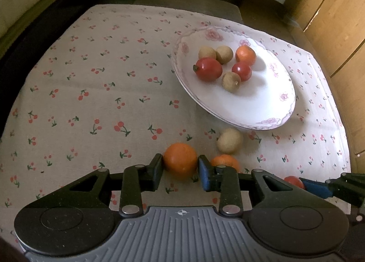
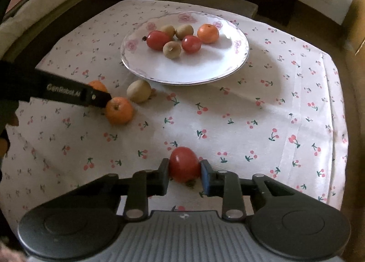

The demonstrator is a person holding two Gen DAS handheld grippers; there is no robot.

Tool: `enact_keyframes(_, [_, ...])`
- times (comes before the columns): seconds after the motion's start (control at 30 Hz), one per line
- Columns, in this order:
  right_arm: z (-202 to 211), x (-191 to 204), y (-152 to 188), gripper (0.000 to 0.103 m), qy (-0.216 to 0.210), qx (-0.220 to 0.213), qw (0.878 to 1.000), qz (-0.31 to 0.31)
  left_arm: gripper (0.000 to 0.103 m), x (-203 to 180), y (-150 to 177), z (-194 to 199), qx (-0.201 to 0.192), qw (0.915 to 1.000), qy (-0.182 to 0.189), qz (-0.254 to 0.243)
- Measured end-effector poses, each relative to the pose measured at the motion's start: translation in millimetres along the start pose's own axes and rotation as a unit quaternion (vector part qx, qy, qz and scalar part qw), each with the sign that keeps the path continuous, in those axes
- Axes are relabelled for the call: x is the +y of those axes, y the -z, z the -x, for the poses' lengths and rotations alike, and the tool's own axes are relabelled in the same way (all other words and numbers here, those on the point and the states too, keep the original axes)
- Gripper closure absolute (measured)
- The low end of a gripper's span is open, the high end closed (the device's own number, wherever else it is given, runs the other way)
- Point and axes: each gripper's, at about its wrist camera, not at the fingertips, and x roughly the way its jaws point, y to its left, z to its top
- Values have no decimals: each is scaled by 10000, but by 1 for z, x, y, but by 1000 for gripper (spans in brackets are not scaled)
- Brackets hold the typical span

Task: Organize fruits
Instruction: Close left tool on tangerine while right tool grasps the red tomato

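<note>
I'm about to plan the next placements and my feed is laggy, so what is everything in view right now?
plate: one, white with pink flowers, far middle of the tablecloth
tomatoes: three, red; two on the plate, one between the right tool's fingers
oranges: three, orange; one on the plate, one between the left tool's fingers, one loose just beside it
brown fruits: four, tan-brown; three on the plate, one on the cloth near the plate's rim
tablecloth: one, white with red cherry print, covering the table
left tool: one, black, shut on an orange
right tool: one, black, shut on a tomato
</note>
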Motion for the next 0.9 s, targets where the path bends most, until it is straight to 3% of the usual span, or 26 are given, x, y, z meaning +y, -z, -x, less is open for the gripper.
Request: enact_keyframes(0.9, [19, -22, -13, 74, -287, -361, 9970, -619, 63, -7, -3, 22, -252, 9994, 190, -104])
